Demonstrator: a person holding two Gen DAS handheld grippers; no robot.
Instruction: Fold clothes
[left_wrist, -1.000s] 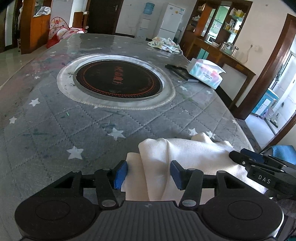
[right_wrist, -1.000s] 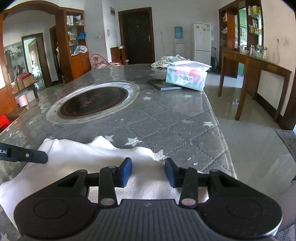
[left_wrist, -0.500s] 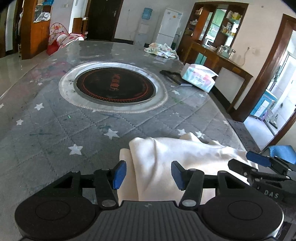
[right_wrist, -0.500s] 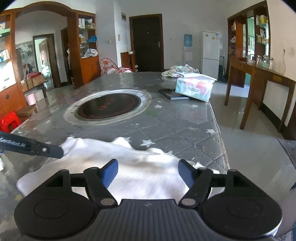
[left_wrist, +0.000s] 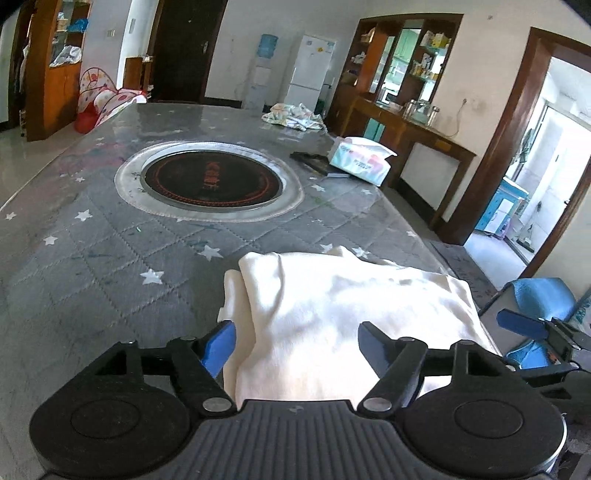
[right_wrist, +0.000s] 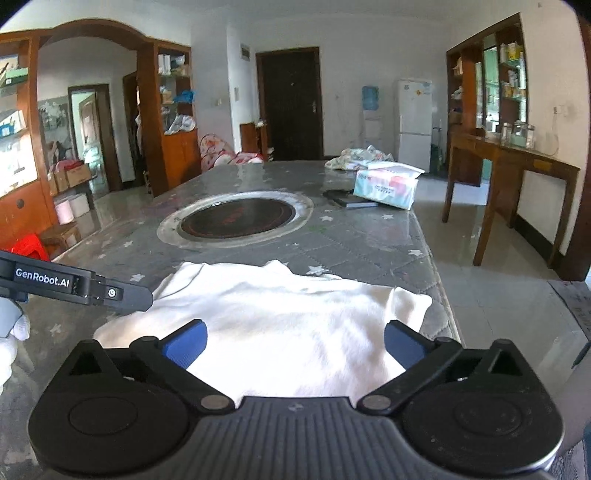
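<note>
Under both opening grippers (left_wrist: 297, 341) (right_wrist: 295, 341), the cream garment's (right_wrist: 288, 321) near edge lies hidden.

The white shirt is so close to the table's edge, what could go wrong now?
1. The white shirt lies right at the near edge of the table; both grippers' jaws are opening with no pad pressing it, so it might slide off.
2. One corner sticks out by the side edge and may spoil the fold.
3. If the left gripper or right gripper snags the cloth, the fold could come undone.
</note>
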